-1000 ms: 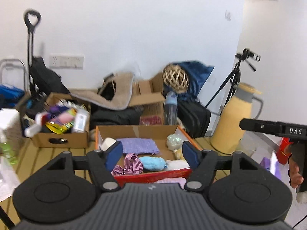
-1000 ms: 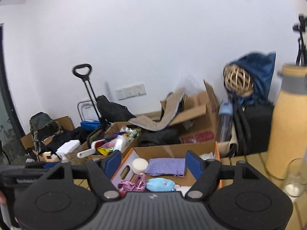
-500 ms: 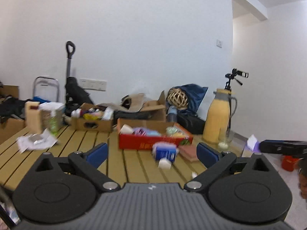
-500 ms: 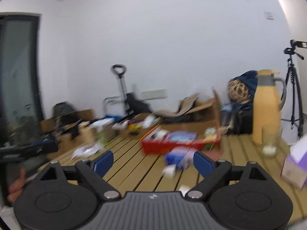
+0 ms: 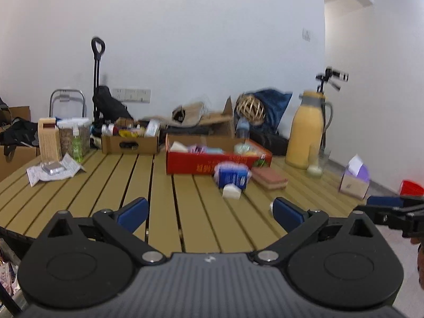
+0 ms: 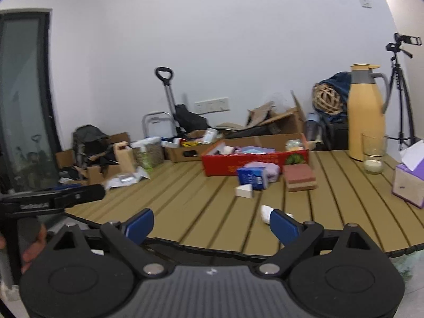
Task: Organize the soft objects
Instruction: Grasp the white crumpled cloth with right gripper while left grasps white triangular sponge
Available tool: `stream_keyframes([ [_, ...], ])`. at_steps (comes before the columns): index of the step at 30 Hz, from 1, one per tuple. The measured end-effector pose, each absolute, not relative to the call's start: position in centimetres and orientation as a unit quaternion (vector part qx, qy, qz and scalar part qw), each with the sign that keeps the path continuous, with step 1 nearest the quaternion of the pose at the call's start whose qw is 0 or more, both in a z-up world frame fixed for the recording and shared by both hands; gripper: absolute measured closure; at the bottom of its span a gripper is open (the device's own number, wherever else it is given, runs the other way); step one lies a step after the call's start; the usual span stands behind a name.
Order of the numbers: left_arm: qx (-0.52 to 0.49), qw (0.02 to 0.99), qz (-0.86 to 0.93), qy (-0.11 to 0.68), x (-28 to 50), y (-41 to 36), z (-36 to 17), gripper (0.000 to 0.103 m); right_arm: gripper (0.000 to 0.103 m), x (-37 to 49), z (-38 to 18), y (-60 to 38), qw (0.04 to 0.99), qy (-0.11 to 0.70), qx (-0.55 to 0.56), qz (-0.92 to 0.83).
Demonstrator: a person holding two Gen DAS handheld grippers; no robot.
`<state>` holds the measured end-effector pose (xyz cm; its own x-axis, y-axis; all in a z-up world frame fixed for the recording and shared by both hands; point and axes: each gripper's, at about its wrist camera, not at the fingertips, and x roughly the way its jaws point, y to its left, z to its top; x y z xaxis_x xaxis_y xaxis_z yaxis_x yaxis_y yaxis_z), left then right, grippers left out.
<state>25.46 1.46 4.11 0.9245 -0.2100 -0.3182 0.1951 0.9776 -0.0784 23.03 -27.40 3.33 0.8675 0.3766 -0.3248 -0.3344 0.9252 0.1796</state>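
A red cardboard box [image 5: 212,163] holding several soft items stands mid-table, also in the right wrist view [image 6: 238,163]. In front of it lie a blue tissue pack [image 5: 233,177], a white wedge sponge [image 5: 231,192], a red-brown sponge block [image 5: 269,179] and a lilac cloth [image 6: 271,171]. A small white scrap [image 6: 265,212] lies near the front edge. My left gripper [image 5: 209,210] is open over the near planks, holding nothing. My right gripper [image 6: 212,222] hovers at the table's front edge, its jaws opening with nothing between them.
A yellow thermos [image 5: 308,132] and a glass [image 5: 318,161] stand at the back right, a purple tissue box [image 5: 353,180] on the right. A cardboard box of clutter [image 5: 129,144], a carton and papers [image 5: 53,171] sit back left. Bare wooden slats [image 5: 159,190] lie in the foreground.
Both grippers have drawn back and down from just above the red box to the near table edge. Their jaws have spread wider.
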Motion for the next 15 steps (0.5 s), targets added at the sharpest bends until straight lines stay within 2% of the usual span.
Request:
stream_keyframes([
  [4, -0.014, 0.972, -0.098, 0.212, 29.5, 0.4, 1.2, 0.001, 0.011, 26.8, 0.7, -27.7, 0.958, 0.223, 0.075, 0.164],
  [7, 0.000, 0.970, -0.110, 0.216, 32.6, -0.8, 0.1, 0.001, 0.013, 30.2, -1.3, -27.9, 0.956, 0.242, 0.083, 0.145],
  [12, 0.016, 0.964, -0.115, 0.239, 39.3, -3.1, -0.9, 0.001, 0.015, 36.2, -3.8, -27.2, 0.964, 0.247, 0.034, 0.089],
  [14, 0.027, 0.961, -0.123, 0.247, 42.0, -4.2, -1.4, 0.002, 0.023, 38.6, -4.6, -27.0, 0.962, 0.258, 0.027, 0.086],
  [15, 0.032, 0.958, -0.129, 0.253, 43.3, -4.8, -1.7, 0.007, 0.028, 39.7, -5.1, -26.9, 0.960, 0.264, 0.026, 0.090],
])
